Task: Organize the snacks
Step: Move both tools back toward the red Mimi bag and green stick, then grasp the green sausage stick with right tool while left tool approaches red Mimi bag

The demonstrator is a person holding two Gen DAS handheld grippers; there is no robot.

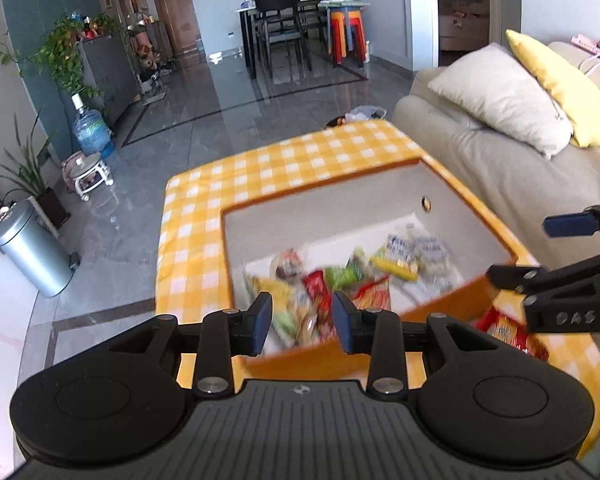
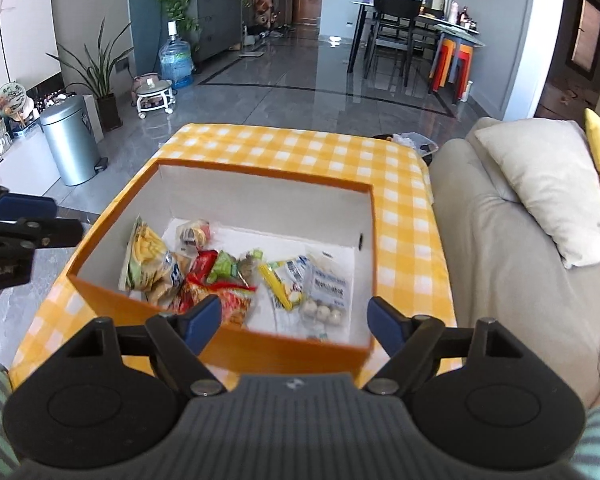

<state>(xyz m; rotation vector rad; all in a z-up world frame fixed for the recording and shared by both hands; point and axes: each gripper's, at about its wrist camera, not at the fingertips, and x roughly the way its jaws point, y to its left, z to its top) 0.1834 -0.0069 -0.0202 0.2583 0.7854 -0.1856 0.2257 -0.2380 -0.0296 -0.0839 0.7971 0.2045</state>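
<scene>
I see mixed snack packets [image 2: 236, 276] heaped loose in the open orange box [image 2: 260, 350], white inside, on the checked tablecloth.

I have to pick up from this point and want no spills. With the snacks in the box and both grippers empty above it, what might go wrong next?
1. A red packet lies outside the orange box, near its corner, partly hidden by the right gripper; it could be overlooked.
2. The snacks lie heaped and overlapping, so the left gripper might pinch two at once.
3. The box sits on a loose checked cloth; a bump could slide it.
</scene>
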